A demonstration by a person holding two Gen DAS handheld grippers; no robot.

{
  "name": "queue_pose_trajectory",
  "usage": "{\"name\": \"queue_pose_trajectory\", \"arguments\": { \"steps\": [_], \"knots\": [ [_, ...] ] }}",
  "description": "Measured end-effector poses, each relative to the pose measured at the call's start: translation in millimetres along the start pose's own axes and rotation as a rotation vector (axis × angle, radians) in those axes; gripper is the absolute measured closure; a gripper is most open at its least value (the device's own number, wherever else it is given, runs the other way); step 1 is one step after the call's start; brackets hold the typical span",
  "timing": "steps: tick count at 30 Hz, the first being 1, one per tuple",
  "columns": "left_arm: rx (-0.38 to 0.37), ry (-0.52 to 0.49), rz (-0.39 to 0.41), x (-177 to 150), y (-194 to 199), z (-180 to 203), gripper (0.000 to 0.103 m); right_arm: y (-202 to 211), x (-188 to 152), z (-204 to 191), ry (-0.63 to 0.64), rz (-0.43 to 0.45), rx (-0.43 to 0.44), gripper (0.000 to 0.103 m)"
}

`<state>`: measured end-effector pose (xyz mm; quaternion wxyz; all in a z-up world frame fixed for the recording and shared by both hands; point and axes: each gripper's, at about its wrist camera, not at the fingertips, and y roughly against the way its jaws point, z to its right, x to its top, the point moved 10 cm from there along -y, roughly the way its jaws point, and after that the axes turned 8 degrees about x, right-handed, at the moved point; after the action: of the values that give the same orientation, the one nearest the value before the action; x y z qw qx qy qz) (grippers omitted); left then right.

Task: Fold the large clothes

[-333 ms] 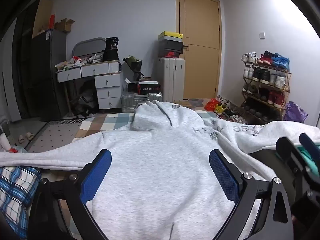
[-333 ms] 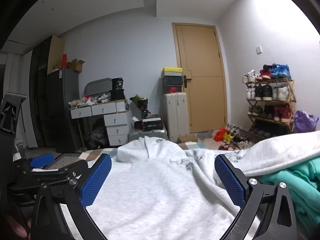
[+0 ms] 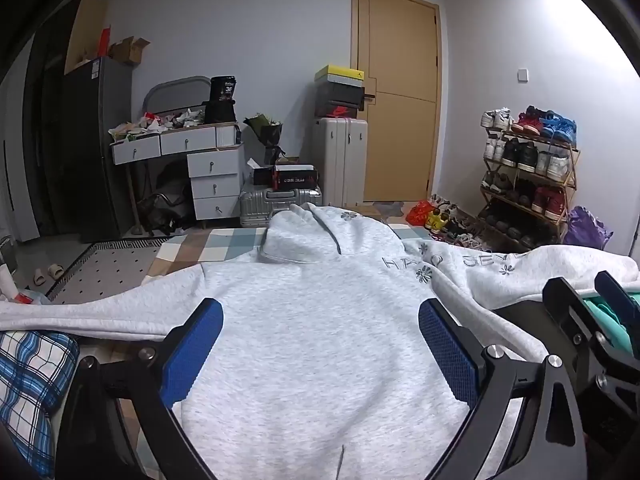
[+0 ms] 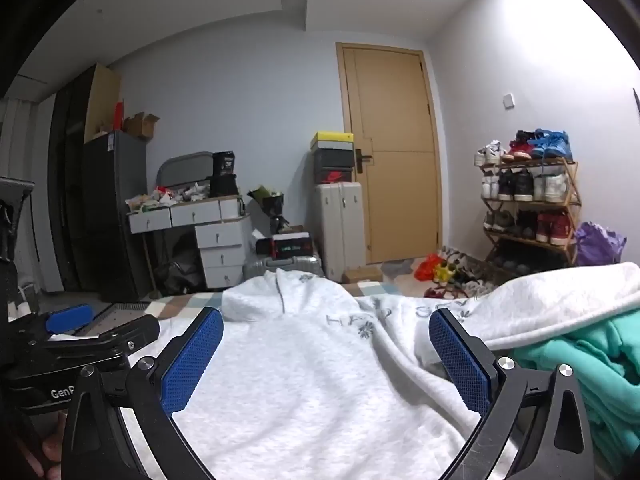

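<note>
A light grey hoodie (image 3: 320, 340) lies spread flat on the bed, hood (image 3: 312, 236) at the far end, one sleeve (image 3: 80, 316) stretched left and the other (image 3: 540, 268) folded across to the right. It also shows in the right wrist view (image 4: 300, 380). My left gripper (image 3: 320, 352) is open and empty just above the hoodie's body. My right gripper (image 4: 326, 360) is open and empty over the hoodie's right side. The right gripper (image 3: 592, 320) shows at the left wrist view's right edge. The left gripper (image 4: 80, 340) shows at the right wrist view's left edge.
A teal garment (image 4: 592, 372) lies heaped at the right of the hoodie. A blue plaid cloth (image 3: 28, 380) lies at the left. Beyond the bed stand suitcases (image 3: 340, 160), a cluttered drawer desk (image 3: 192, 160), a shoe rack (image 3: 528, 176) and a door (image 3: 396, 100).
</note>
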<state>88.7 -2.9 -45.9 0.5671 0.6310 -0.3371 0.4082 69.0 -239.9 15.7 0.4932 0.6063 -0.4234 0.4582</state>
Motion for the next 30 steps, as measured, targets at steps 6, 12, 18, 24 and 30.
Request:
{"name": "queue_pose_trajectory", "arguments": {
  "steps": [6,12,18,24,30],
  "knots": [
    [-0.001,-0.009,0.004,-0.5,1.6,1.5,0.007,3.4,2.9,3.0,-0.018,0.005,-0.004,0.000],
    [0.001,-0.008,-0.011,-4.2,0.0,3.1,0.007,3.5,-0.4,6.0,-0.024,-0.003,0.001,0.000],
    [0.012,-0.017,-0.008,-3.4,1.8,3.4,0.007,3.2,-0.5,9.3,-0.047,-0.009,0.011,0.000],
    [0.015,-0.019,0.003,-1.3,2.1,3.9,0.007,2.2,-0.1,14.2,-0.075,-0.016,0.014,0.000],
    [0.011,-0.025,0.006,-1.5,1.9,5.4,0.007,2.7,-0.4,8.8,-0.056,-0.017,0.019,0.000]
  ]
}}
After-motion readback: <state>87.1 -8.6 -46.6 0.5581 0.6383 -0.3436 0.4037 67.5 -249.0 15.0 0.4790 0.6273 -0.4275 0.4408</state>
